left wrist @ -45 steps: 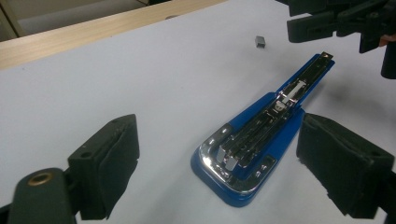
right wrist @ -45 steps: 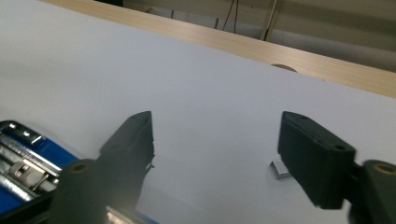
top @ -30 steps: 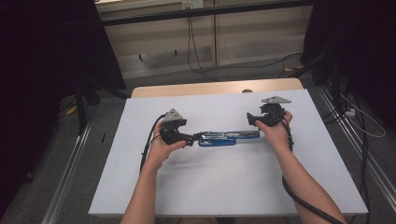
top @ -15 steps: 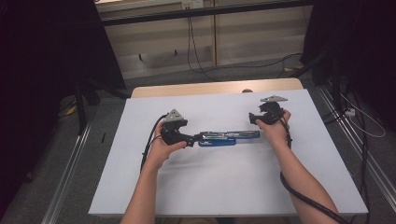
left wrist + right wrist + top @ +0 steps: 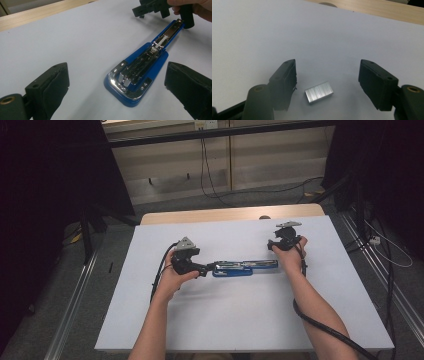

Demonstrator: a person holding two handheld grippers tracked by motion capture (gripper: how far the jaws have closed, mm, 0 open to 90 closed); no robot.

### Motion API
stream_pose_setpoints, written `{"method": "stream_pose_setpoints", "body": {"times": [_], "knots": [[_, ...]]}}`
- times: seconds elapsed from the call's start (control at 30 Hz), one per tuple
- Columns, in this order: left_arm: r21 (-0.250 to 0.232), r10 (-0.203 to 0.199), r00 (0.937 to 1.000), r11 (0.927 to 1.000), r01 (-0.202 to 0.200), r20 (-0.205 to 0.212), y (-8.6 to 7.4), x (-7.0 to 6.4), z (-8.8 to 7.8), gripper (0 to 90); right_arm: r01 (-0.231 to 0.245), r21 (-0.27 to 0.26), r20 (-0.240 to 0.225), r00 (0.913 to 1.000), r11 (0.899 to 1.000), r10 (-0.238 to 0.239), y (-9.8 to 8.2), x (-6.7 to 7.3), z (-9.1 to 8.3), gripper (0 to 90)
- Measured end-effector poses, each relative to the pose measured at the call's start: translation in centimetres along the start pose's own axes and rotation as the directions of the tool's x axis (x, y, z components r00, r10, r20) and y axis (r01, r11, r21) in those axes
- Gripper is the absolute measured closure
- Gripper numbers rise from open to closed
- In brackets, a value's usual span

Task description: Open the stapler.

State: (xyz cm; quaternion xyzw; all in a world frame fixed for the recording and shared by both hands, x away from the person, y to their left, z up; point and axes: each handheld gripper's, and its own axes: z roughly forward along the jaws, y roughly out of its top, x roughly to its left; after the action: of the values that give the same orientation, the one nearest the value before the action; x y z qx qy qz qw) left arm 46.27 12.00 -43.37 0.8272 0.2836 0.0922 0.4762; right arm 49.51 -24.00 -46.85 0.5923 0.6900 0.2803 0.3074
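Note:
A blue stapler point(image 5: 241, 267) lies swung open flat on the white sheet point(image 5: 225, 320), its chrome staple channel facing up. My left gripper point(image 5: 204, 268) is at the stapler's left end. In the left gripper view the stapler point(image 5: 142, 67) lies just ahead of my left gripper point(image 5: 117, 95), whose jaws stand open and apart from it. My right gripper point(image 5: 281, 239) is held just beyond the stapler's right end. In the right gripper view a small silver strip of staples point(image 5: 319, 92) lies on the sheet between the open jaws of my right gripper point(image 5: 329, 82), touching neither.
The white sheet covers most of a wooden table whose bare strip point(image 5: 225, 214) shows at the far edge. The other gripper point(image 5: 160, 7) and its hand appear beyond the stapler's far end. Cables point(image 5: 320, 325) trail from both grippers. Metal rails point(image 5: 75, 300) flank the table.
The right gripper has edged slightly to the left. The stapler and the left gripper have stayed where they were.

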Motion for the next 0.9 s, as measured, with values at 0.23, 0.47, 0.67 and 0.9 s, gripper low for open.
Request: {"method": "stream_pose_setpoints", "body": {"times": [0.23,0.47,0.67,0.9], "knots": [[0.007,-0.001,1.0,1.0,0.001,-0.006,-0.2,0.1,0.2,5.9,-0.005,0.013,0.018,0.9998,1.0,0.005,-0.2,-0.5,-0.3,34.2],[-0.012,0.004,1.0,0.9999,-0.004,-0.006,0.1,0.0,-0.2,6.0,-0.038,0.002,0.012,0.9992,0.999,0.038,-1.0,-1.1,-0.9,35.7],[-0.019,0.0,0.9999,0.9998,0.0,-0.011,0.1,0.1,-0.4,6.1,-0.025,0.008,0.003,0.9997,1.0,0.025,-1.4,-1.3,-1.6,47.0],[-0.007,0.006,0.9999,1.0,-0.006,-0.013,0.1,0.1,-0.4,6.1,-0.051,0.007,-0.067,0.9964,0.999,0.051,-1.9,-1.5,-2.0,70.6]]}}
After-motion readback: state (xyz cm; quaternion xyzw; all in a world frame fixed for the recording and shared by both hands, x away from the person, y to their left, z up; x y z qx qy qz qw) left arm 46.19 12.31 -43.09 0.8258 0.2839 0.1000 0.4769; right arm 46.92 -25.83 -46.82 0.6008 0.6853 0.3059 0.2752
